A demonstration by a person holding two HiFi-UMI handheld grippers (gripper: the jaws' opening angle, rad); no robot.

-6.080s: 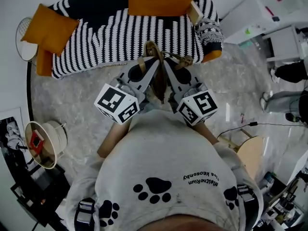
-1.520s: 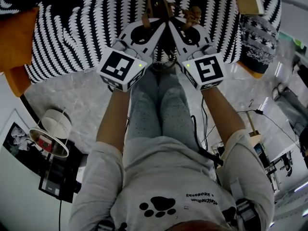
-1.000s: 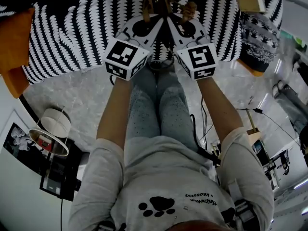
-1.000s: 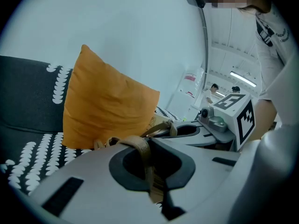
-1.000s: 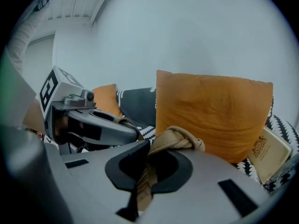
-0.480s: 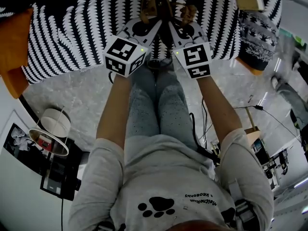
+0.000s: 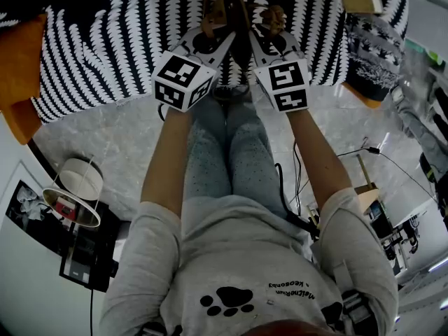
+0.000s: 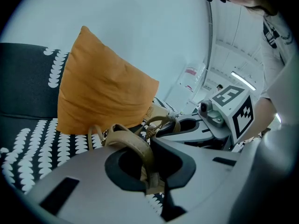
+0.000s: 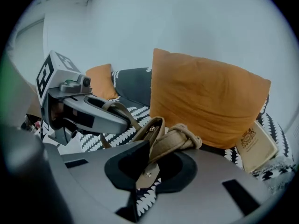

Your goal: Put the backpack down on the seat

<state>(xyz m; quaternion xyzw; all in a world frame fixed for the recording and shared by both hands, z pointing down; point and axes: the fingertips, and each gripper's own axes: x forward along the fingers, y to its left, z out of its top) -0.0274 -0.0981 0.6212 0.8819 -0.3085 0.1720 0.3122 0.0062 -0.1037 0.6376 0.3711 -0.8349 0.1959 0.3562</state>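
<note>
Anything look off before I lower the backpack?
Nothing stands out: the left gripper and right gripper are each shut on the tan straps above the striped seat.

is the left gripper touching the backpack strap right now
Touching. The left gripper view shows the left gripper with its jaws closed together on the tan backpack strap, which is pinched between them and loops up out of the grip.

The right gripper (image 9: 147, 150) clamps a tan backpack strap (image 9: 173, 141) between its shut jaws; an orange cushion (image 9: 205, 97) stands just beyond them, with the left gripper (image 9: 122, 119) close by on its left.
</note>
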